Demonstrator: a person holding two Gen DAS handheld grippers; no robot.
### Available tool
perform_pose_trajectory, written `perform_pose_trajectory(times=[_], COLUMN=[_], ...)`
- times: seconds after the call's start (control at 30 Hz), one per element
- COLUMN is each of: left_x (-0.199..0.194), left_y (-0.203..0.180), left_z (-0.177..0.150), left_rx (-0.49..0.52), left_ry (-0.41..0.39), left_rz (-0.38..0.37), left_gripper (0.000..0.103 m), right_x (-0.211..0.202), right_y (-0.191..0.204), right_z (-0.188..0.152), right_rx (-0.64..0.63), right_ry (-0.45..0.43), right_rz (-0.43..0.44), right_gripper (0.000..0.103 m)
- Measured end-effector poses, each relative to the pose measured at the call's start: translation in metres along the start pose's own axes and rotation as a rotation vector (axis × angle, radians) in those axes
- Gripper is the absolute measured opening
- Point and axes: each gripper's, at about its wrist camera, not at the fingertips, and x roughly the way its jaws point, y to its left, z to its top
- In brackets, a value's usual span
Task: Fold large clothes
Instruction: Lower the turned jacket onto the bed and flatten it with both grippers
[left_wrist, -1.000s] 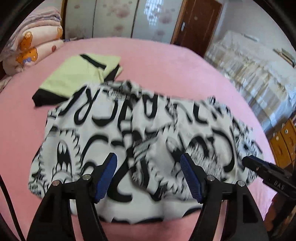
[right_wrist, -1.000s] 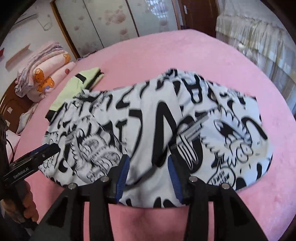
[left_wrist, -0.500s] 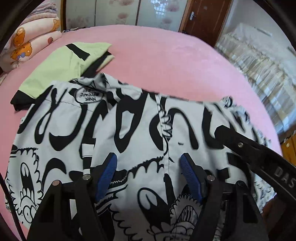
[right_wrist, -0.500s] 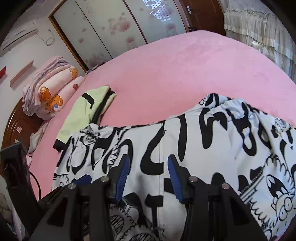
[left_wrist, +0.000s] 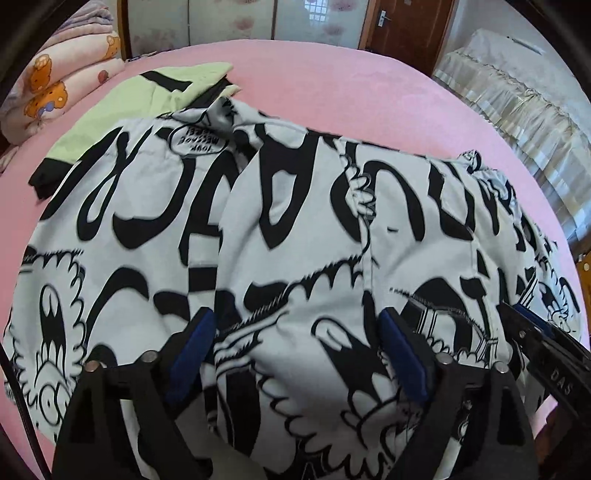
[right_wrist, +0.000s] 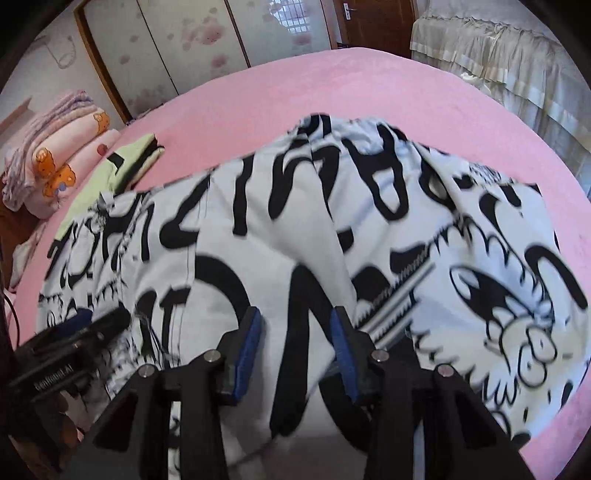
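A large white garment with bold black cartoon print (left_wrist: 295, 229) lies bunched and partly folded on the pink bed (left_wrist: 332, 85); it also fills the right wrist view (right_wrist: 295, 229). My left gripper (left_wrist: 295, 350) is open, its blue pads (left_wrist: 188, 350) wide apart over the cloth near its front edge. My right gripper (right_wrist: 295, 343) is open, less wide, with cloth between its blue pads (right_wrist: 249, 339). Each gripper shows in the other's view: the right one at the lower right (left_wrist: 546, 354), the left one at the lower left (right_wrist: 74, 343).
A folded light-green and black garment (left_wrist: 147, 96) lies behind the printed one, also in the right wrist view (right_wrist: 122, 166). Folded pink blankets (left_wrist: 55, 92) sit at the far left. A second bed with a frilled cover (left_wrist: 517, 96) stands to the right. Wardrobe doors (right_wrist: 184, 51) are behind.
Both grippers have moved over the printed garment, which now lies closer and more folded over itself. The pads' gaps look unchanged.
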Motion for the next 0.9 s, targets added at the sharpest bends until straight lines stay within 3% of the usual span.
perform_pose_trajectory(times=[0.17,0.37,0.53,0.67,0.9], left_x=[-0.009,-0.014,-0.026,-0.049,-0.110], left_y=[0.006,0.006,0.007,0.010,0.018], left_z=[-0.005,-0.021,-0.029,-0.037,-0.052], left_rx=[-0.050,-0.035,-0.057,-0.069,-0.059], left_ry=[0.021,0.018,0.023,0.021,-0.009], left_rz=[-0.028,-0.033,-0.042,-0.059,-0.052], left_gripper=[0.090,0.090,0.090,0.090,0.090], right_x=[-0.018,-0.018,-0.024,-0.037,-0.090], right_y=[0.007,0.022,0.027,0.025,0.039], right_z=[-0.008,-0.029,-0.034,-0.037,-0.048], right_rx=[-0.031,-0.142,-0.152,-0.131,-0.129], right_ry=[-0.012,-0.003,0.021,0.041,-0.010], right_rz=[-0.034,-0.081,-0.104,-0.096,-0.055], right_gripper=[0.039,0.041,0.041,0.040,0.041])
